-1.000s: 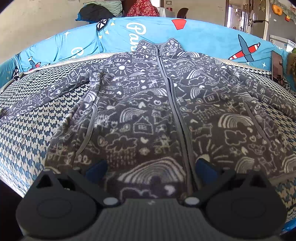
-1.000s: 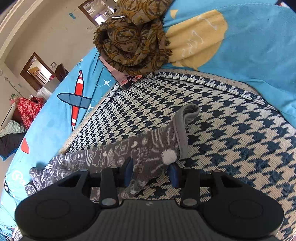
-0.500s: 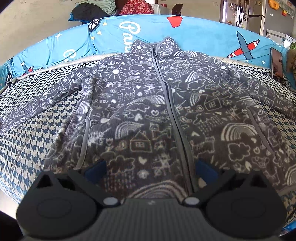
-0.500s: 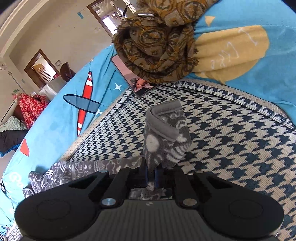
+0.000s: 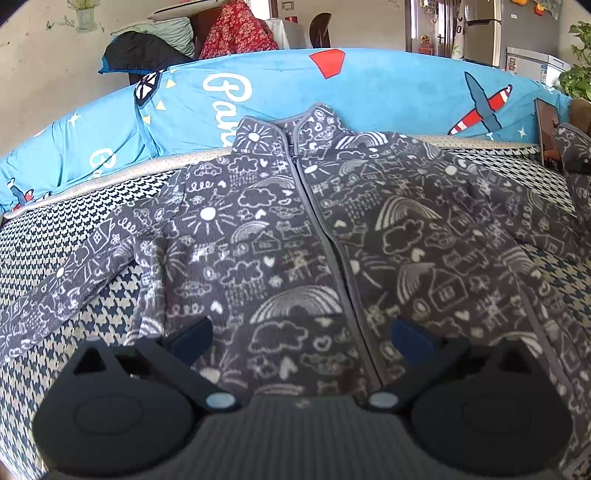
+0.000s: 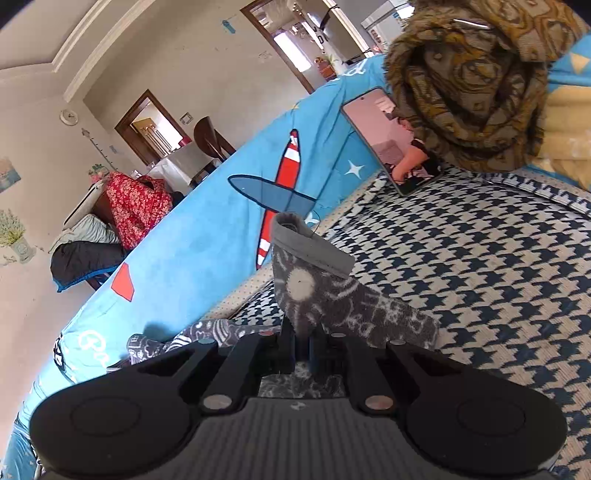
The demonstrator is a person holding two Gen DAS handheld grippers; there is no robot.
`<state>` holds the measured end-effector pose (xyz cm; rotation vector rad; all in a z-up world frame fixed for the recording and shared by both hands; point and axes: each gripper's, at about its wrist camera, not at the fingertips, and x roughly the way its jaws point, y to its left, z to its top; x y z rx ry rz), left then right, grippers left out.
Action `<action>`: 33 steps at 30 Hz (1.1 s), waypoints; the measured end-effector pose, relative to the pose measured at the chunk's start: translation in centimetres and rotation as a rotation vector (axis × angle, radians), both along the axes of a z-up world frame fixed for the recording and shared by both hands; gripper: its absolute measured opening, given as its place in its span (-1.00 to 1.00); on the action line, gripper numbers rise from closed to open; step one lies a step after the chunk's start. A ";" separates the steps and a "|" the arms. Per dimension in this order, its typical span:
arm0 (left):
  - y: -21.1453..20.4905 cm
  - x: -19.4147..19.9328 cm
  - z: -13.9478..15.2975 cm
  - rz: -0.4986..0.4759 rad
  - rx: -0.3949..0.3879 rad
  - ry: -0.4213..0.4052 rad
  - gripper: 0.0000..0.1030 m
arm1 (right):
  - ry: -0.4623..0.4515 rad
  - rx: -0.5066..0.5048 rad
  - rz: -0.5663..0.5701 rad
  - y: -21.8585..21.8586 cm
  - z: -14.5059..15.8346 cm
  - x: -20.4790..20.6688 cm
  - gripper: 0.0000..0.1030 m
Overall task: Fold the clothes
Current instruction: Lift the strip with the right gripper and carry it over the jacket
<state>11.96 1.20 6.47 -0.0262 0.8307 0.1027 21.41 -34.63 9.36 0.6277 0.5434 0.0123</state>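
A dark grey fleece jacket [image 5: 280,236] with white doodle print lies flat and zipped on the houndstooth sofa seat [image 5: 55,229], collar toward the backrest. My left gripper [image 5: 301,338] hovers open over its lower front, fingers either side of the zip. Its left sleeve [image 5: 74,273] stretches out to the left. My right gripper [image 6: 303,350] is shut on the jacket's right sleeve [image 6: 314,291] near the grey cuff, which is lifted off the seat and stands up. That raised sleeve and gripper show at the right edge of the left wrist view.
A blue cover with aeroplane print [image 5: 369,92] drapes the backrest. A phone [image 6: 391,140] leans against it at the right end, beside a brown patterned scarf [image 6: 472,81]. Clothes [image 5: 236,33] are piled behind the sofa. Bare houndstooth seat [image 6: 498,258] lies right of the sleeve.
My right gripper shut on the sleeve cuff and lifted it off the seat, swinging toward the backrest. My left gripper moved forward over the jacket, staying open.
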 end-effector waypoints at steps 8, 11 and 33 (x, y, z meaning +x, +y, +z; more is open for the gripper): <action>1.5 3.2 -0.2 0.013 -0.074 0.009 1.00 | -0.043 -0.018 0.076 3.9 0.5 3.0 -0.84; 1.6 3.7 -0.1 0.017 -0.093 0.003 1.00 | -0.065 -0.049 0.107 5.8 0.8 4.0 -0.84; 6.4 2.2 1.0 0.166 -0.122 -0.050 1.00 | -0.233 -0.101 0.517 21.4 1.5 6.2 -0.84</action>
